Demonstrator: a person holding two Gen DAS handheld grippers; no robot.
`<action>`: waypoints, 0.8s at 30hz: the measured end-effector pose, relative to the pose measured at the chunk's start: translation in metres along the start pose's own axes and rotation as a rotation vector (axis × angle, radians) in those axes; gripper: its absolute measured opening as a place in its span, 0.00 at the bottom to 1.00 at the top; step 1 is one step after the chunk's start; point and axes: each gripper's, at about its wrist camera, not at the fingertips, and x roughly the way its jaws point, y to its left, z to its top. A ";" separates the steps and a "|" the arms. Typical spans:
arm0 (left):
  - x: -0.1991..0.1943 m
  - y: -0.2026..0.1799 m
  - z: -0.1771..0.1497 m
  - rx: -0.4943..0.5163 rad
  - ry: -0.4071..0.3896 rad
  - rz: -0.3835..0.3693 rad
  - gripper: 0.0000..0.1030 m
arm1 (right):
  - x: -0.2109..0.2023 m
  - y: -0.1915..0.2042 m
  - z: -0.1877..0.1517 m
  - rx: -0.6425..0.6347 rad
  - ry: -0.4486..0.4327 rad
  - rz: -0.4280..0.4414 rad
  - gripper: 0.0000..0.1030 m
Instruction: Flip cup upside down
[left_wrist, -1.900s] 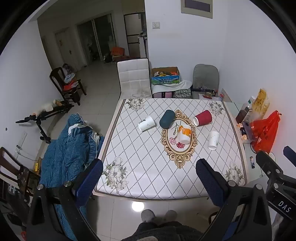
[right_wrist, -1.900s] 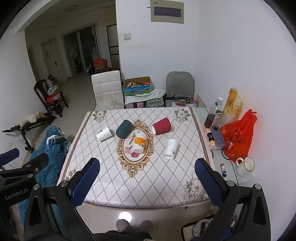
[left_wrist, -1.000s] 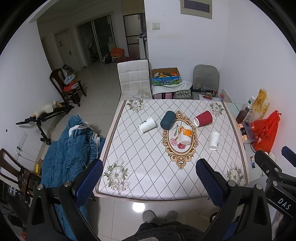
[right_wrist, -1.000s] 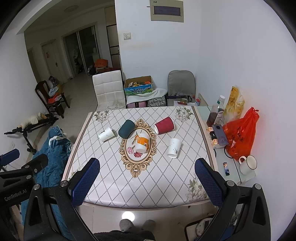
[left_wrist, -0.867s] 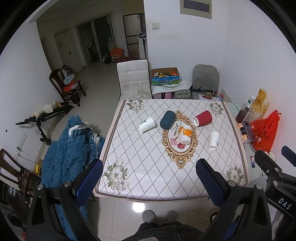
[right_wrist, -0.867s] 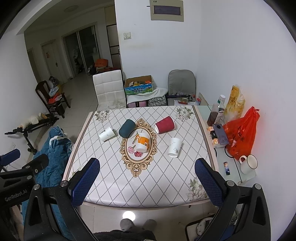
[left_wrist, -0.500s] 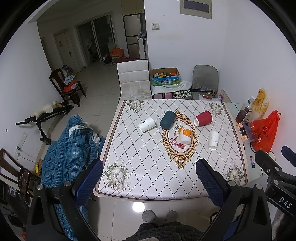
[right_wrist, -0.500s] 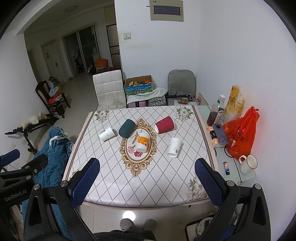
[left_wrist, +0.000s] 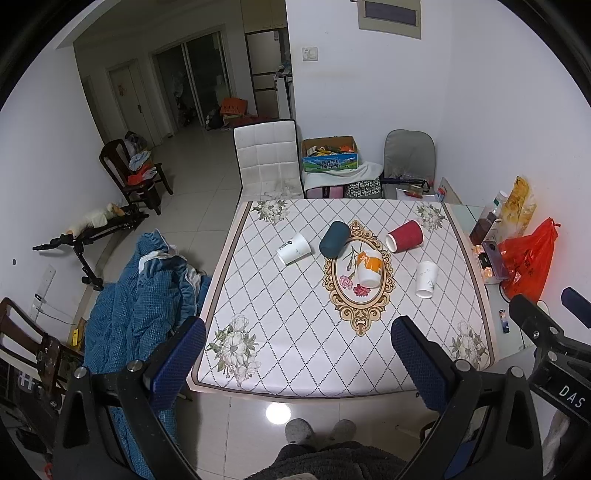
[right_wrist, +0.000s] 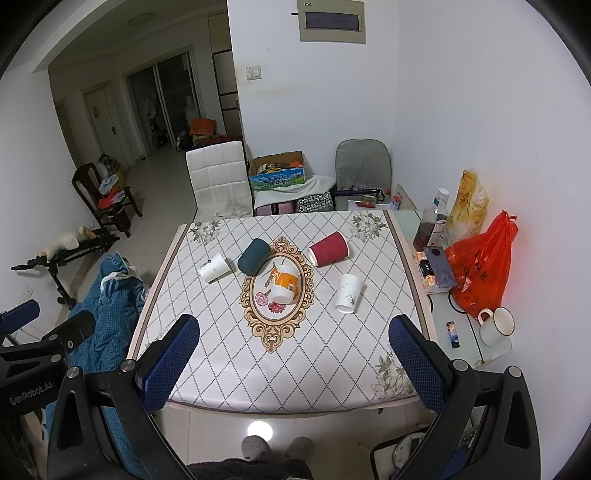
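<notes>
Nothing is gripped yet. Left gripper (left_wrist: 297, 349) and right gripper (right_wrist: 293, 345) hang spread and empty before the table (left_wrist: 295, 354). Around its gold medallion (left_wrist: 360, 273) lie five cups; next comes reaching one.

Left gripper (left_wrist: 297, 354), right gripper (right_wrist: 293, 349): both spread wide, empty, level.
</notes>
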 end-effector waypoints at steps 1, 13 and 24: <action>0.000 0.000 0.000 -0.001 0.000 0.000 1.00 | 0.000 0.000 0.001 0.000 0.000 0.000 1.00; -0.011 -0.002 0.000 0.005 -0.007 0.002 1.00 | -0.001 -0.001 0.000 0.003 0.002 0.003 1.00; -0.012 -0.002 0.002 0.003 -0.009 0.000 1.00 | 0.000 -0.004 -0.004 0.004 0.003 0.004 1.00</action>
